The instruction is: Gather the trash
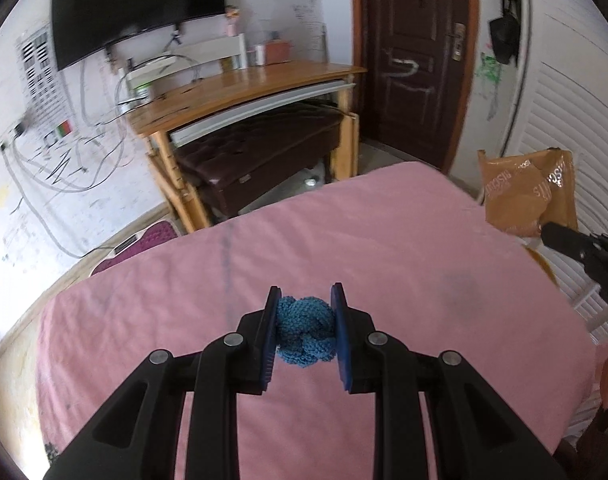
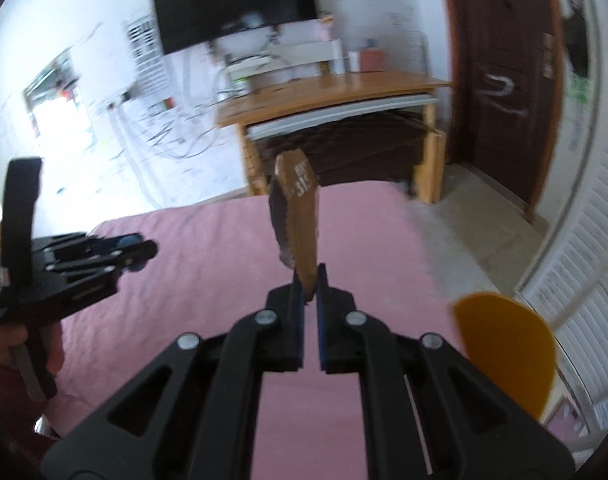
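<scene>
Left wrist view: the left gripper [image 1: 306, 300] is clamped on a blue knitted ball [image 1: 305, 330], its blue pads [image 1: 268, 332] pressing both sides, held over the pink bedsheet [image 1: 384, 248]. At the right edge, the right gripper [image 1: 544, 232] pinches a brown snack wrapper [image 1: 524, 192] in the air, above the bed's right side, in front of the white louvred doors [image 1: 564, 120]. Beyond the foot of the bed stand a wooden desk [image 1: 243, 88] with a dark tufted bench [image 1: 263, 148] tucked under it, loose cables [image 1: 63, 160] hanging on the wall to its left, and a black TV [image 1: 135, 8] above. A dark brown door [image 1: 416, 60] closes off the far right corner.

In the right wrist view, the wrapper stands upright between nearly closed jaws. An orange rounded object [image 2: 508, 352] sits low at right, near the louvred doors. Bare floor [image 2: 484, 216] lies between bed, desk and door. The sheet in front of both grippers is bare.
</scene>
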A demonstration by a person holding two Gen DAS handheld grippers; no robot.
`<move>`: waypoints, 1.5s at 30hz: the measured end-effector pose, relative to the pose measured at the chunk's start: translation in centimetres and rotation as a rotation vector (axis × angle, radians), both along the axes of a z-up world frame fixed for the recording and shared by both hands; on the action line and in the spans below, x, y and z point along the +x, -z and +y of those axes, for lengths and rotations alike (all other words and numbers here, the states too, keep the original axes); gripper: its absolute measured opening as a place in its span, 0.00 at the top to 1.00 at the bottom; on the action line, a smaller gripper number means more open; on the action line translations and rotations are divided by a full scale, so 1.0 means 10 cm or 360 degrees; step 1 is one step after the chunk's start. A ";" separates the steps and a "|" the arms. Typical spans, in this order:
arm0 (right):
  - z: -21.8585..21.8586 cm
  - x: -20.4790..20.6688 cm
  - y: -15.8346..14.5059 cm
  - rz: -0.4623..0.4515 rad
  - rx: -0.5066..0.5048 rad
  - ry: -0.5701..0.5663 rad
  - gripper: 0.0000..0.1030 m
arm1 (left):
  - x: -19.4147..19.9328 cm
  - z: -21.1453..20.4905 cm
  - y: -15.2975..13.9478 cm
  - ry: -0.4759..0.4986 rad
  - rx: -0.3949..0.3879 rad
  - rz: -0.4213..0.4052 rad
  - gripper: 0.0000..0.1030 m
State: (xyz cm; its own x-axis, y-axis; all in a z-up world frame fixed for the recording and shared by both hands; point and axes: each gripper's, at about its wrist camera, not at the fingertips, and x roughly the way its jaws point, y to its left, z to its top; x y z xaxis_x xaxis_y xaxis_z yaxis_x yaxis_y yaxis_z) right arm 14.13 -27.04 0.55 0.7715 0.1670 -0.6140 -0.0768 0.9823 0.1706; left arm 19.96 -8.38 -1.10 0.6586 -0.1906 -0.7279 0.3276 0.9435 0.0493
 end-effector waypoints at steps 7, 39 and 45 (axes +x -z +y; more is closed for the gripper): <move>-0.83 -0.12 0.25 0.0111 -0.0010 0.0297 0.95 | -0.01 -0.71 -0.03 0.0226 -0.0170 0.0145 0.80; -2.03 -0.26 1.20 0.0405 0.0236 0.0550 0.45 | 0.16 -2.82 0.47 0.0558 -0.0393 0.0590 0.28; -1.89 -0.30 1.04 0.0350 0.0212 0.0542 0.21 | 0.02 -2.47 0.33 0.0500 -0.0355 0.0424 0.25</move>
State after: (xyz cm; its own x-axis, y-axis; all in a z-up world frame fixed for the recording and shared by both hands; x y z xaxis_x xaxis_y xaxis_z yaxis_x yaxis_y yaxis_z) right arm 11.17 -45.93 -9.81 0.6495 0.0144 -0.7602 0.3003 0.9137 0.2739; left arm 20.13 -33.11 -4.37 0.3396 -0.5219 -0.7825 0.5730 0.7745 -0.2679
